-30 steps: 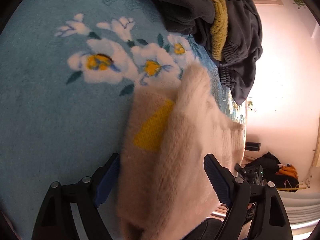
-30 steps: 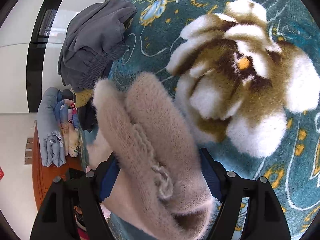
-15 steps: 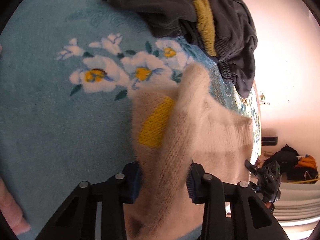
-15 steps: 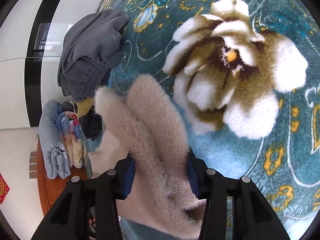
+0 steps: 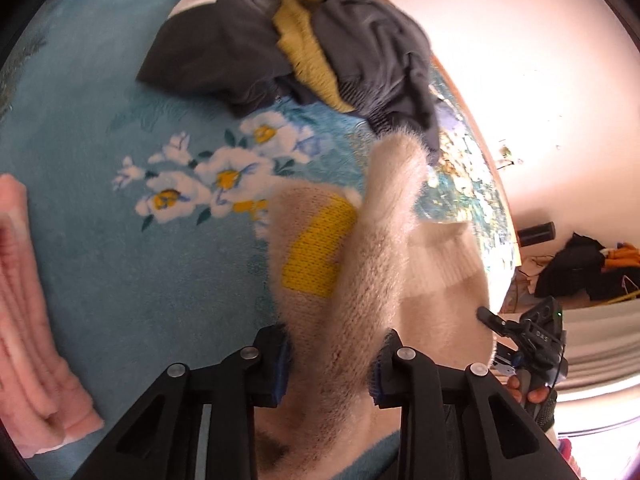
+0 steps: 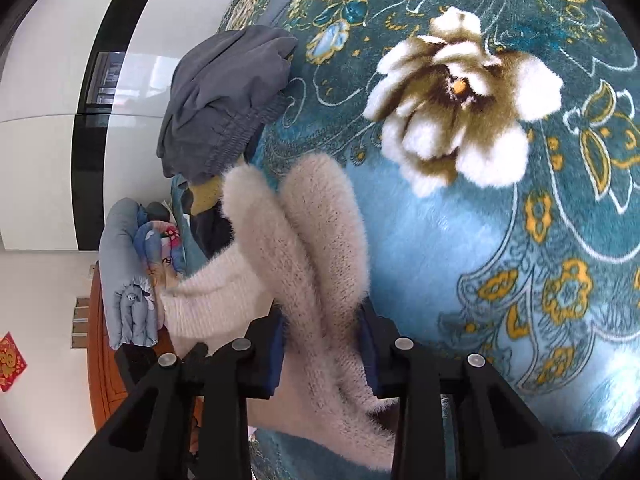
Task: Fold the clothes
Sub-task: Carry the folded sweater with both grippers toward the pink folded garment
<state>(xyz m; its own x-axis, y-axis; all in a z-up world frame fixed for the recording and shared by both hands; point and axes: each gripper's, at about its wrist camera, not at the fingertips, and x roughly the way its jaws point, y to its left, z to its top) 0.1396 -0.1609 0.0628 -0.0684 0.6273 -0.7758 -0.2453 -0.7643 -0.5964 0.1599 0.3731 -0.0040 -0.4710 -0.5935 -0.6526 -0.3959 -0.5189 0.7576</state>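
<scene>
Left wrist view: left gripper pinched on a bunched fold of the fluffy cream knit sweater with a yellow patch, blue pads pressed into the fabric on both sides. Sweater lifted off the teal floral plush blanket, draping away toward the blanket's right edge. Folded pink ribbed garment lying at the blanket's left edge. Past the sweater, a heap of dark grey clothes with a mustard-yellow knit piece near the far edge. Right gripper visible beyond the sweater's hem, at the right edge.

Right wrist view: right gripper clamped on another thick fold of the same sweater, jaws squeezed against it. Grey heap beyond, at the blanket's left edge. Rolled grey-blue bedding off the blanket, left.
</scene>
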